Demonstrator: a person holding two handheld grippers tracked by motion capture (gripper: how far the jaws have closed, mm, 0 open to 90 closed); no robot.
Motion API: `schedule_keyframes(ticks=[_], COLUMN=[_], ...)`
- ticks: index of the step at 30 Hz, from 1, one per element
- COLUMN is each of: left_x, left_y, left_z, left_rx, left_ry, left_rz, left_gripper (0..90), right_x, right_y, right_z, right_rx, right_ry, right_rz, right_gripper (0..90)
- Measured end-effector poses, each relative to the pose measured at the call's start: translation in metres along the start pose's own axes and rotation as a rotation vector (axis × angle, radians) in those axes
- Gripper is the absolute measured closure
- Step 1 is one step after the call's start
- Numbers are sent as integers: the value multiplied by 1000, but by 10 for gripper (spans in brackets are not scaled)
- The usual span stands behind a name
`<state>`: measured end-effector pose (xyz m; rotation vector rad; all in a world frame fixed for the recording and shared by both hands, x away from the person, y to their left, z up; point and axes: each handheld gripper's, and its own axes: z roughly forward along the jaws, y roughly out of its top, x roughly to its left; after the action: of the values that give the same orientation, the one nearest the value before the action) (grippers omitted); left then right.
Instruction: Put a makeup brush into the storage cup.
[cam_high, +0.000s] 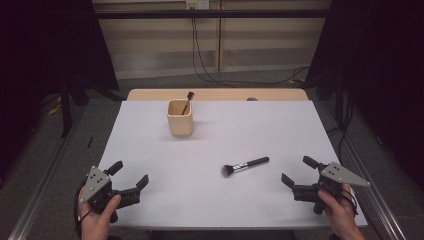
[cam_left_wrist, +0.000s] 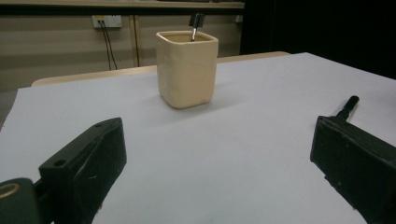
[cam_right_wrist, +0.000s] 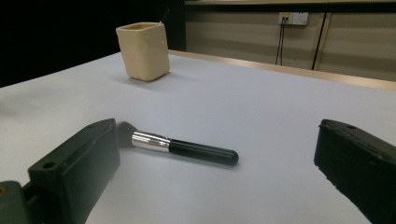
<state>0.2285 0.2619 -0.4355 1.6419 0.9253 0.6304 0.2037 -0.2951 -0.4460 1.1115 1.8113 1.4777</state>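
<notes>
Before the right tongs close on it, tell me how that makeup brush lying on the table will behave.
The makeup brush has a round, glossy black handle, so it may roll or slip if nudged. It looks stiff and light; only the dark bristles should give. It lies flat, so it cannot tip.

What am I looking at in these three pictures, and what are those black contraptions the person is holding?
They are hand-held grabbing tools. A person holds the left gripper and the right gripper, each with two black jaws, here spread open and holding nothing. The high view looks down from above the white table. The other two pictures come from small cameras riding on each gripper, looking out between its own jaws. On the table stands a cream cup with a thin brush leaning inside it. A makeup brush with a black handle lies flat, nearer the right gripper, touched by neither tool.
</notes>
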Motion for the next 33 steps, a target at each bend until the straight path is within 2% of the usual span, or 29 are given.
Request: schedule_keyframes(ticks=[9,11,18,20,22,24,26,33], left_x=[5,6,4,3,3,3,4,5], left_y=[-2,-3,-1,0,0,0,0,0], left_z=[0,1,-1,-1,0,1,1,0], left_rx=[11,7,3,7,8,8,3,1], left_ry=[1,9,13,15,11,10,12,14], left_rz=[-13,-30,-13,-1,1,12,1,-1], left_gripper=[36,36,36,37,36,36,36,36], right_x=[3,5,8,7,8,6,5,2], right_y=[11,13,19,23,26,29,33,47], right_z=[5,6,14,16,19,23,28,43], right_rx=[-12,-13,10,23,25,24,27,43], right_ry=[6,17,55,86,71,79,76,94], right_rz=[1,-11,-15,-23,-53,-55,-72,-78], right_gripper=[0,0,0,0,0,0,0,0])
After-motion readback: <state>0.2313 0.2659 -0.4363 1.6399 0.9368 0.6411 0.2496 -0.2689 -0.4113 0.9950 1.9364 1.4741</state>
